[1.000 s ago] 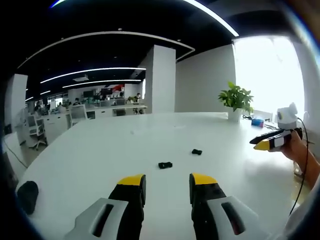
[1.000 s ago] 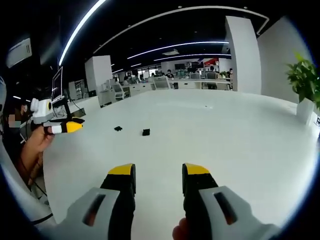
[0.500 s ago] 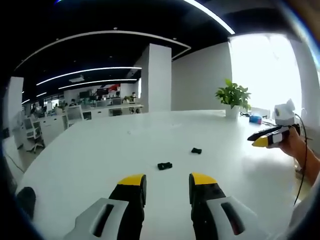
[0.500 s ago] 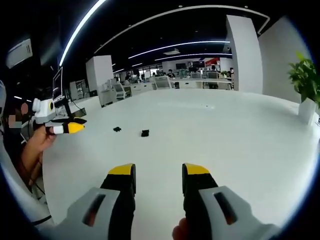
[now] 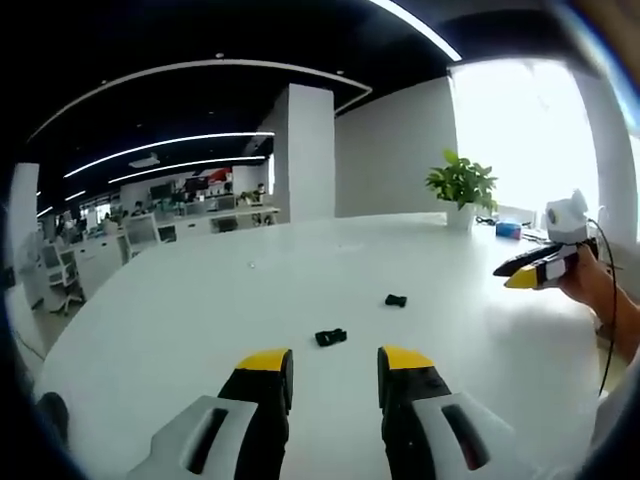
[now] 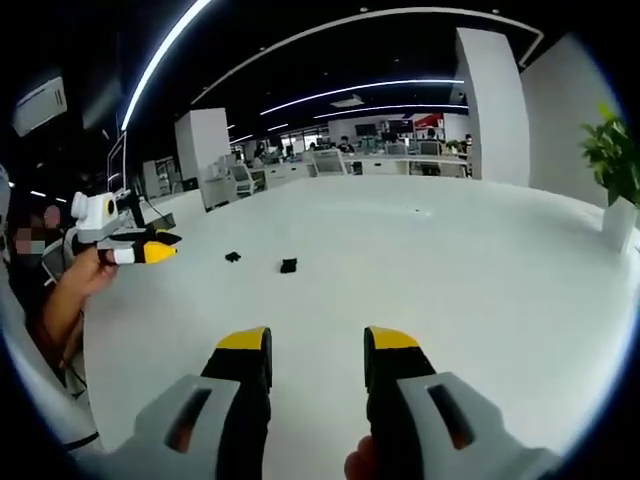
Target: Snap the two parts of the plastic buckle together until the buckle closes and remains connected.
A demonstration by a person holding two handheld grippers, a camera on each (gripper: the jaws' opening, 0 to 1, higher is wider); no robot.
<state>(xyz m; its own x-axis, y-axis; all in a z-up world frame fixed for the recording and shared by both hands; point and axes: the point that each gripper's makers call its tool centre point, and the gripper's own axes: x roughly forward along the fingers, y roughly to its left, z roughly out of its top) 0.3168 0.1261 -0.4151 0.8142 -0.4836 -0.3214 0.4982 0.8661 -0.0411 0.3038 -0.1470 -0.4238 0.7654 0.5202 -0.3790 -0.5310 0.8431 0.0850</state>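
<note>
Left gripper view, both claws (image 5: 333, 361) (image 6: 316, 341) released, two buckle parts (image 5: 331, 337) (image 5: 396, 300) apart on table (image 5: 200, 310)

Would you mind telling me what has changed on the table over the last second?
Nothing was taken hold of or let go. Only the cameras drifted slightly with the hands. The two buckle parts stay apart on the white table, and the left gripper and right gripper remain open and empty.

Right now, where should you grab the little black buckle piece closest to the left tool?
Probably across its narrow middle, coming down from above. The nearer buckle piece lies flat and alone on the white table, apart from the other piece, just ahead of the open left tool. Its details are too small to see.
</note>
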